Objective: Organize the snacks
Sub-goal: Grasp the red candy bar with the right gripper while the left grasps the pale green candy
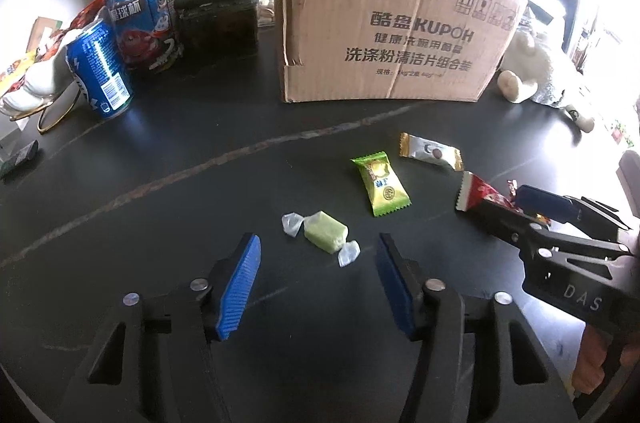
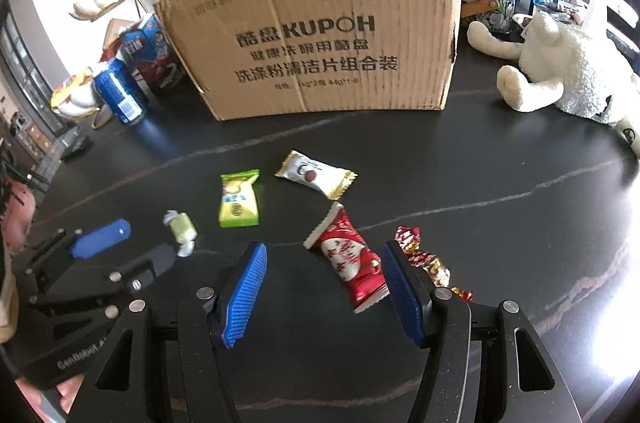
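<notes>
Several wrapped snacks lie on the dark table in front of a cardboard box [image 1: 384, 23] [image 2: 320, 35]. My left gripper [image 1: 318, 255] is open, its blue pads either side of a pale green twist-wrapped candy [image 1: 325, 232] [image 2: 182, 229], just short of it. My right gripper [image 2: 324, 263] [image 1: 508, 205] is open around a red snack packet [image 2: 350, 257] [image 1: 476, 193]. A green packet [image 1: 382, 189] [image 2: 239, 199] and a white-and-gold packet [image 1: 432, 151] [image 2: 316, 177] lie between the grippers and the box. A red-gold foil candy [image 2: 420, 255] lies right of the right pad.
A blue can [image 1: 100, 71] [image 2: 120, 91] and a blue snack carton [image 1: 148, 19] stand left of the box, with a dark tin [image 1: 218, 19] behind. A white plush toy [image 2: 568, 71] [image 1: 536, 71] lies to the box's right. White dishes on gold stands [image 1: 32, 91] sit at far left.
</notes>
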`<state>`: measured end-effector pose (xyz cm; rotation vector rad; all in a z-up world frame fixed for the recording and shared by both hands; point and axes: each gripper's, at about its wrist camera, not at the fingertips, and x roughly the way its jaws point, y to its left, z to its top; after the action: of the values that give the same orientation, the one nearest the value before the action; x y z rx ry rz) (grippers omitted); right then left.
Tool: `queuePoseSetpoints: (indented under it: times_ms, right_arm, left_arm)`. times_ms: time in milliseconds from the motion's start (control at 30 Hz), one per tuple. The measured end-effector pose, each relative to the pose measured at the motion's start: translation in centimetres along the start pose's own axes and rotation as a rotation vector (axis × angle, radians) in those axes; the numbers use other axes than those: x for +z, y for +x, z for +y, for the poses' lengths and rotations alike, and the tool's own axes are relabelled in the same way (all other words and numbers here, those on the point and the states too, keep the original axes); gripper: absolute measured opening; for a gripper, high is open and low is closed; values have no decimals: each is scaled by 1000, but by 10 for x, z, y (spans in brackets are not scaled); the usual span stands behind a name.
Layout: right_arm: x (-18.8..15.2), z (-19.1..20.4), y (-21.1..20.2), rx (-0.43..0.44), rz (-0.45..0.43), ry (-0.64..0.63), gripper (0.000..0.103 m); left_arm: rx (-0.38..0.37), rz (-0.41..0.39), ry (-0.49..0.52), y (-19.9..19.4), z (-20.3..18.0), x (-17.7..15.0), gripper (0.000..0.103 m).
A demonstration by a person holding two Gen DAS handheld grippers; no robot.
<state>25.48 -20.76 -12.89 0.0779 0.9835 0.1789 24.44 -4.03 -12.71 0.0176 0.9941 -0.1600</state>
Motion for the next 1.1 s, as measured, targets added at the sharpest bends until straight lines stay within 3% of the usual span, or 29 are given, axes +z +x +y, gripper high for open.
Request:
queuePoseSetpoints:
  times_ms: [167,300,533,700,1100]
  right_arm:
    - [-2,-7,8,-14,13,10,60]
    - [-1,-8,11,-12,16,19,52]
    - [-4,0,17,-1,27,-6,27]
    - [-5,3,17,1,22,-2,26]
    - [-10,11,12,50,8,36,26]
  left_arm:
    - [0,13,2,11,-1,4,55]
    - [2,17,-1,17,-1,7,52]
    - [-15,35,-20,26,4,11,39]
    - [-45,40,-28,29,5,9,29]
    - [-63,21,-23,20,6,6,26]
